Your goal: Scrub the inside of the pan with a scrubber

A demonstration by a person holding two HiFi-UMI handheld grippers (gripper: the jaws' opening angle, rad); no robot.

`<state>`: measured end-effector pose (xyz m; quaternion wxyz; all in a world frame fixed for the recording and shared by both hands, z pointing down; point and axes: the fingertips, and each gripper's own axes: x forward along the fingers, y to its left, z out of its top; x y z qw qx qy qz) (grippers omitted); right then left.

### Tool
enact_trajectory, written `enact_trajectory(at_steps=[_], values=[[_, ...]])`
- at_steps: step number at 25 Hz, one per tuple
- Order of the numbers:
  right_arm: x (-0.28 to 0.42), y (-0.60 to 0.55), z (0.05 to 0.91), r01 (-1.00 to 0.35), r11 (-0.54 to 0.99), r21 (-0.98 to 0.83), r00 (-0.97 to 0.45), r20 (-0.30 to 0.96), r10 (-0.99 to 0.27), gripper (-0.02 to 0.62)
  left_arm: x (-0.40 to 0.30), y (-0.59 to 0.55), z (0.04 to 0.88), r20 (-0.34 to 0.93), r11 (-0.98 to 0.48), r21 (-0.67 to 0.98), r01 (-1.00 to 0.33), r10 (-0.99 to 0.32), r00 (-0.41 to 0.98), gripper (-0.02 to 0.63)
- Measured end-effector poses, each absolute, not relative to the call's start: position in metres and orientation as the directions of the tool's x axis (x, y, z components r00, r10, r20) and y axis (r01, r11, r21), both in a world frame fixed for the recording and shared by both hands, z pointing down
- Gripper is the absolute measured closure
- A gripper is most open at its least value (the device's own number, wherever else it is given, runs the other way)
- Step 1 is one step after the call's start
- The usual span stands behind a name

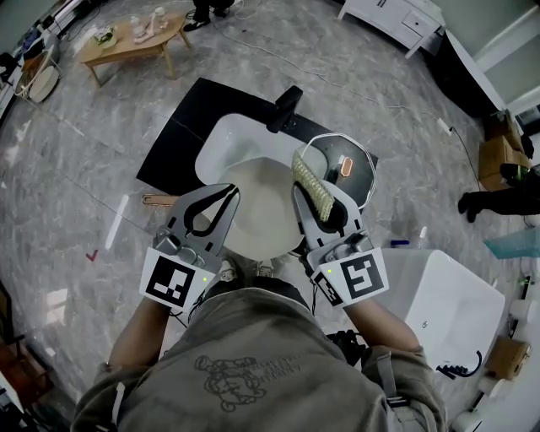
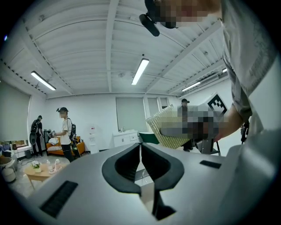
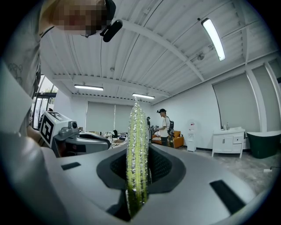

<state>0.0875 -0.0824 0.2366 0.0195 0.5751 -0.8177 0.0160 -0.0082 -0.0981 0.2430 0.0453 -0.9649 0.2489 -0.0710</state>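
Observation:
A cream pan (image 1: 257, 221) with a black handle (image 1: 285, 108) lies below me in a white basin (image 1: 221, 139). My right gripper (image 1: 321, 201) is shut on a yellow-green scrubber (image 1: 309, 179) with a silvery mesh, which stands up between the jaws (image 3: 137, 149). My left gripper (image 1: 226, 196) is shut with nothing in it, its fingertips (image 2: 140, 146) touching. Both grippers are held up above the pan and side by side, and both gripper views look up at the ceiling. In the left gripper view the scrubber (image 2: 164, 128) shows to the right.
The basin sits on a black mat (image 1: 181, 139). A glass lid (image 1: 348, 167) lies right of the pan. A white tub (image 1: 451, 304) stands at lower right, a wooden coffee table (image 1: 131, 42) at far left, a white cabinet (image 1: 396, 17) at the back. People stand in the room (image 2: 65, 132).

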Motion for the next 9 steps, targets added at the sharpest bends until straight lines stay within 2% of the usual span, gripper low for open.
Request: enact_trajectory(at_steps=[9], values=[[0.0879,-0.0763,0.2329,-0.941,0.337,-0.004,-0.337,0.044,-0.940,0.522,-0.0093,-0.0910,0.2395,0.114,-0.871,-0.127,-0.474,-0.488,0.866,0.580]])
